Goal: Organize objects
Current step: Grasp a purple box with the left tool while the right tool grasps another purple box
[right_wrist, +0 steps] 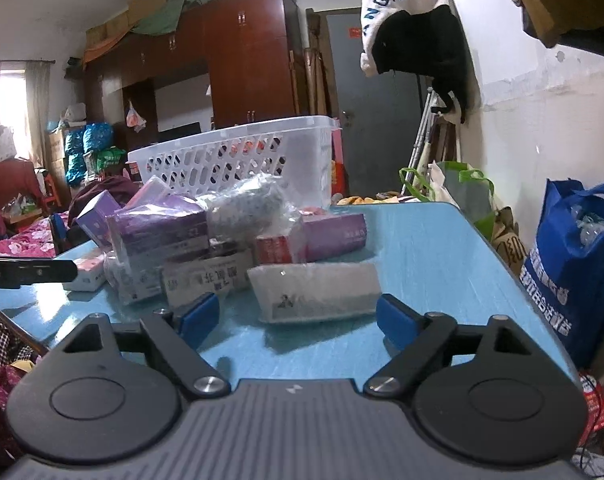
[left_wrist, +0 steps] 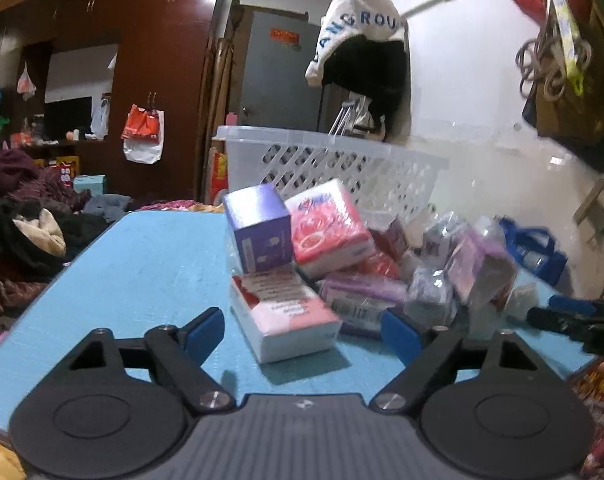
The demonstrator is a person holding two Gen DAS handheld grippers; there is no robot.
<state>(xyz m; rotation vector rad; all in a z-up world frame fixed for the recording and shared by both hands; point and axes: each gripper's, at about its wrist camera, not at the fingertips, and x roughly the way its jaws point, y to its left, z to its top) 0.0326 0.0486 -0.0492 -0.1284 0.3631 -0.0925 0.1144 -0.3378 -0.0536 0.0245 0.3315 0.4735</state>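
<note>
A heap of small boxes and wrapped packs lies on the blue table (left_wrist: pixel 142 272) in front of a white perforated basket (left_wrist: pixel 334 160). In the left wrist view a purple box (left_wrist: pixel 260 228) and a red tissue pack (left_wrist: pixel 328 226) sit on top. A pink-and-white pack (left_wrist: pixel 286 312) lies nearest, between the pads of my open left gripper (left_wrist: pixel 302 334), and neither pad presses on it. In the right wrist view my right gripper (right_wrist: pixel 298 320) is open around the near edge of a flat white pack (right_wrist: pixel 318 296). Purple packs (right_wrist: pixel 158 224) are stacked behind it, in front of the basket (right_wrist: pixel 230 156).
My right gripper's fingers (left_wrist: pixel 574 316) reach in from the table's right edge. A blue shopping bag (right_wrist: pixel 570 264) stands on the floor beside the table, against the wall. Piled clothes (left_wrist: pixel 22 220) lie to the left. A cap and bags hang on the wall above.
</note>
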